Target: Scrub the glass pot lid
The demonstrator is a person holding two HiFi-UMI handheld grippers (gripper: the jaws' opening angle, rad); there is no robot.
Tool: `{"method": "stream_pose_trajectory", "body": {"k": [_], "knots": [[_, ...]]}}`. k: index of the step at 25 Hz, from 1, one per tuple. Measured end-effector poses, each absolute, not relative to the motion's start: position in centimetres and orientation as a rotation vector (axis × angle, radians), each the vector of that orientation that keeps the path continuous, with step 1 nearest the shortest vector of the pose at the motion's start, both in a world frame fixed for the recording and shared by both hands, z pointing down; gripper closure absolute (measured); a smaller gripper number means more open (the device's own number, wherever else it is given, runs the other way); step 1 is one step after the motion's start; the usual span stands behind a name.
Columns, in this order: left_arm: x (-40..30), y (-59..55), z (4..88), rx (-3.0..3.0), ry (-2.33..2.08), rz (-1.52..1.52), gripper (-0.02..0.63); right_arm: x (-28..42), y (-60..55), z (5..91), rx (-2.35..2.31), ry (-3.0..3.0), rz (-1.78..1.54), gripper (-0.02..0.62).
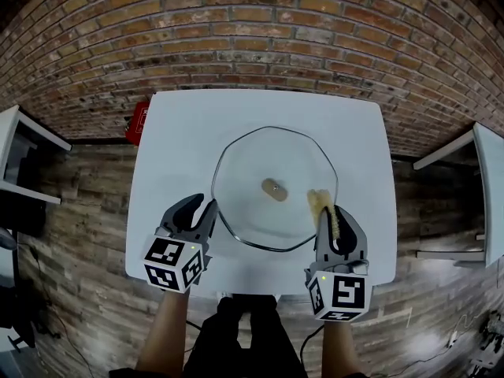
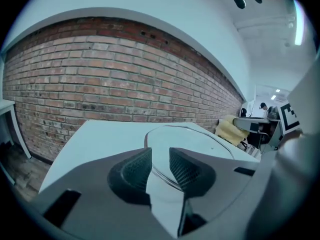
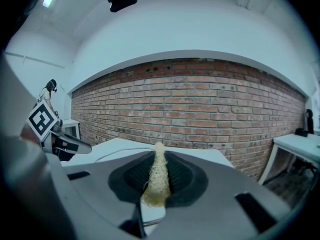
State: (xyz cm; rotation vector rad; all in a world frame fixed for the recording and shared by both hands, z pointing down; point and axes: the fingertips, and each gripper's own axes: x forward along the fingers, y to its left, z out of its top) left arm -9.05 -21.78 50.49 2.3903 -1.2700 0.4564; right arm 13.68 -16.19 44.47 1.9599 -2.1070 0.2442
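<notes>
Head view: the glass pot lid [image 1: 276,160] is seen lying flat near the middle of the white table [image 1: 177,132], with its small knob [image 1: 273,188] at the centre and a thin dark rim all round. The left gripper [image 1: 205,205] is held at the near-left edge of the lid. In the left gripper view its jaws are seen standing apart, with the rim passing through the gap and no pad pressed on it, so nothing is gripped there. The right gripper [image 1: 337,216] is clenched on a pale, fibrous scrub pad [image 1: 319,203], which is held over the near-right part of the lid.

The lid is judged to be stiff, fairly heavy for its size, brittle and slick, so sliding on the smooth table is to be expected once it is rubbed. The rim is judged the better place for a hold: it is thin enough to be pinched, and the glass face is left free for the pad. The knob could also be taken, but the centre would then be blocked. A firm yet gentle squeeze is called for, since glass can chip under a hard pinch. The pad is judged soft and light, and it should bend readily against the glass.
</notes>
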Motion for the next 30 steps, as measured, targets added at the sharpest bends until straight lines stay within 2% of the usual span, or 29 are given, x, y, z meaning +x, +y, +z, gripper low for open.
{"method": "stream_pose_trajectory", "body": {"k": [3,4,5,30], "knots": [[-9.4,-22.1,50.8,2.322,-1.264,0.362,0.490,13.4,-16.4,44.6,1.954,-2.111,0.244,0.537],[-9.7,-22.4,51.0,2.270,-1.250,0.291,0.435,13.3,-16.5,44.6,1.950,-2.115,0.241,0.537],[-9.9,-22.5,51.2,2.214,-1.229,0.225,0.407,13.1,-16.6,44.5,1.945,-2.118,0.237,0.537],[-8.6,-23.4,55.3,2.102,-1.169,0.313,0.411,14.5,-17.7,44.9,1.928,-2.110,0.237,0.537]]}}
